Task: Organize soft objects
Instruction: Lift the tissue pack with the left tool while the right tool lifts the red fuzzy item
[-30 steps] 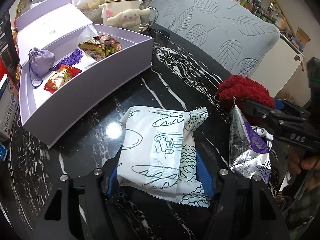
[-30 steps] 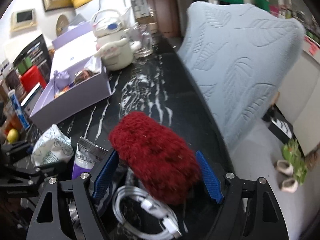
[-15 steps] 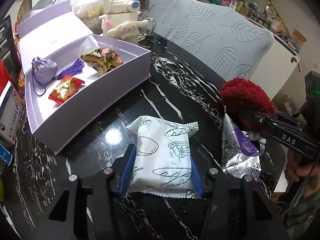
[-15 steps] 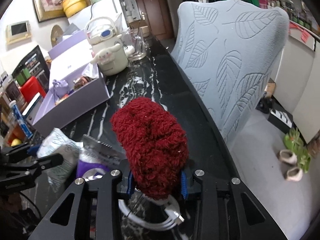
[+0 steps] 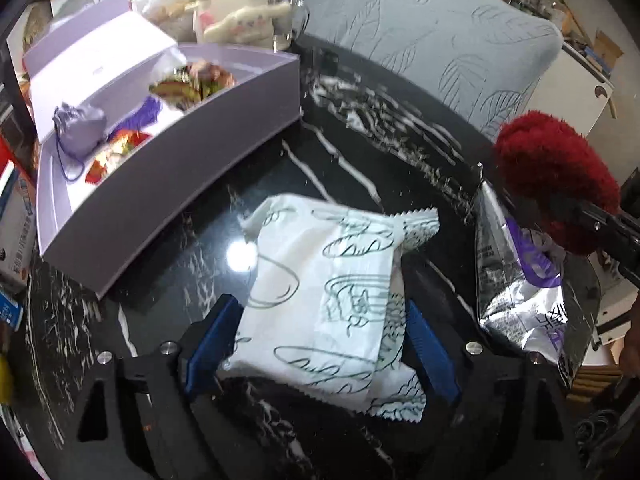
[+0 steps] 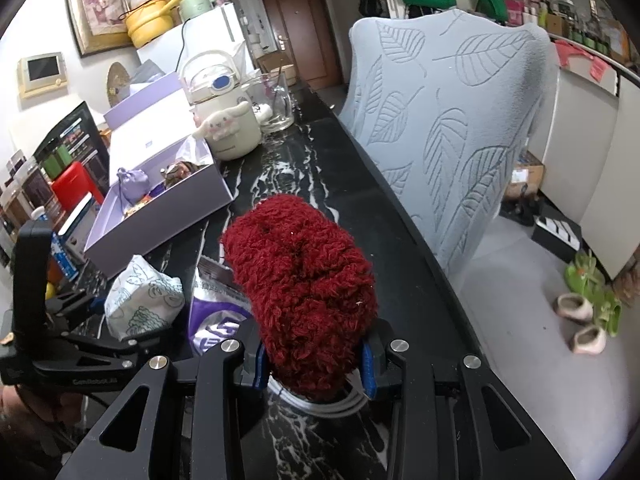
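— Red fluffy bundle [image 6: 300, 292]: where is it sitting?
— Right gripper [image 6: 312, 360] is clenching it above the black marble table [image 5: 360, 128].
— Left gripper [image 5: 320, 344]?
— Seemingly squeezing the white packet [image 5: 332, 292], beside a lavender box [image 5: 168, 176].

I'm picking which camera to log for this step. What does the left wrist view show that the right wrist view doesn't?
Only the left wrist view shows the left gripper with its blue pads closed against the white printed packet, and red and green snack packs inside the box.

Only the right wrist view shows the right gripper clamped on the red fuzzy object, the white cable beneath it, and slippers on the floor.

Both show the lavender box, its small pouch, the silver-purple bag, the chair cover and the black marble table.
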### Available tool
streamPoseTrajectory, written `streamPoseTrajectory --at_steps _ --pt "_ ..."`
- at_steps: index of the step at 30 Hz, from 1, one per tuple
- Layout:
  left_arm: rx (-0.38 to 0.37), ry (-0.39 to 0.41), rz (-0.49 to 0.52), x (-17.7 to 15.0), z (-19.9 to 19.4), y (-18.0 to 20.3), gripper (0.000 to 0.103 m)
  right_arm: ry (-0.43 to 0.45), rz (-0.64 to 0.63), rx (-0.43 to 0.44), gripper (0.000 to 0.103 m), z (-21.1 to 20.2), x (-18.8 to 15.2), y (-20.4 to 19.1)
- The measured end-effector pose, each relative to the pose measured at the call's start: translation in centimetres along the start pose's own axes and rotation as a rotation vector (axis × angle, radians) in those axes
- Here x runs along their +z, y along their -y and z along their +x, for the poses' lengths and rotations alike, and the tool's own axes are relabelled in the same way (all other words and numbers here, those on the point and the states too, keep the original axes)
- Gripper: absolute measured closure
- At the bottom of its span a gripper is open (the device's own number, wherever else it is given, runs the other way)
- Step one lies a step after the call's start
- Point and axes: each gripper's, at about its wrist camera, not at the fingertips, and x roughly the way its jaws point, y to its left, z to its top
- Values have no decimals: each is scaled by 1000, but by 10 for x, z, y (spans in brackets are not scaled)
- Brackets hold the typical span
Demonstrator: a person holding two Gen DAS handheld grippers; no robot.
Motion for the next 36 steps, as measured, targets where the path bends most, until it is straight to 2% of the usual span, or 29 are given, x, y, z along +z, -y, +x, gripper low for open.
streamPoseTrajectory --at_steps 1,2,5,16,36 --pt "-18 22 -8 -1 -1 -1 26 1 0 -5 69 -1 0 0" --pt "-25 37 -12 -2 -2 -1 43 2 0 -7 69 -1 0 1" --pt "-19 65 11 -3 -3 1 47 5 -2 -8 69 -3 0 1" --pt "-48 78 -5 -12 -20 -3 48 29 -30 41 69 -13 2 -15" --pt "15 169 -89 -35 -76 -40 48 26 -152 196 69 -18 -3 -84"
